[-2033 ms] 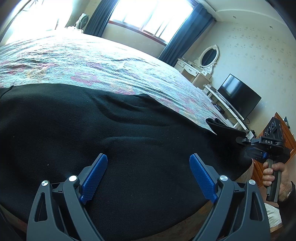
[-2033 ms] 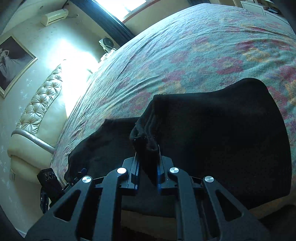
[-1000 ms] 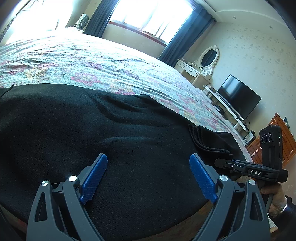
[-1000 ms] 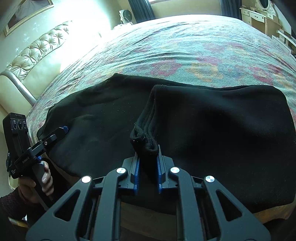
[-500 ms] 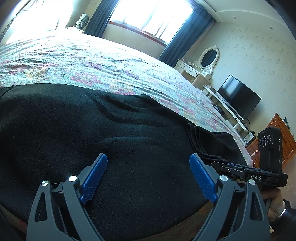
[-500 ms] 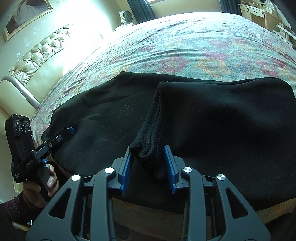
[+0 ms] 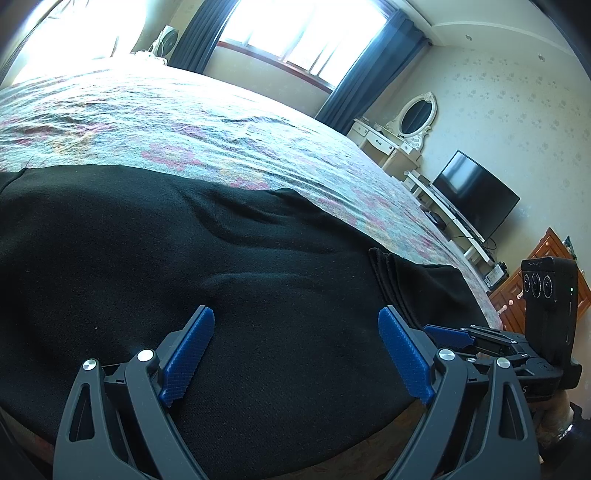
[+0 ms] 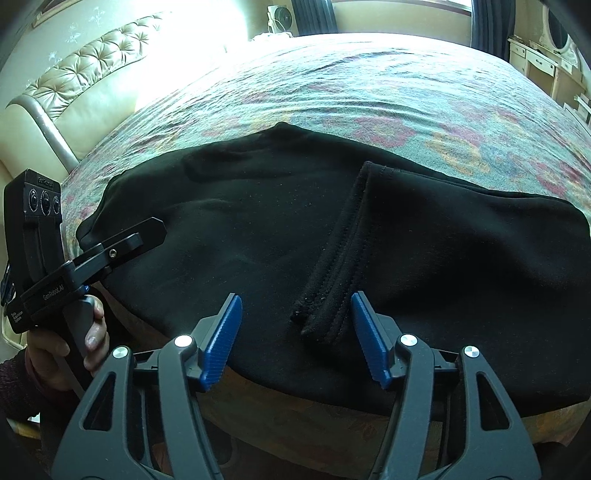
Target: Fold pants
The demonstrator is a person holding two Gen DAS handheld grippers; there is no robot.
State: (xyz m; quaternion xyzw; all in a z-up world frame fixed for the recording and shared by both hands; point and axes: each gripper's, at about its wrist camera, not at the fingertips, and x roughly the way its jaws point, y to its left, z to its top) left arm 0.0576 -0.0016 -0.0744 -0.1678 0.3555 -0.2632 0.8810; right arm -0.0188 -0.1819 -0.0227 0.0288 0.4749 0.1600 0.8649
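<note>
The left wrist camera sits low and close over the near edge of the bed, looking forward between its own blue-padded black fingers across the black fabric pants toward the bright curtained window. The right wrist camera looks more steeply down at the stitched folded edge of the pants, facing the tufted cream headboard. Both share the pants, the flowered pastel bedspread, and each other's gripper: the right gripper at the right edge, the left gripper at the left edge.
</note>
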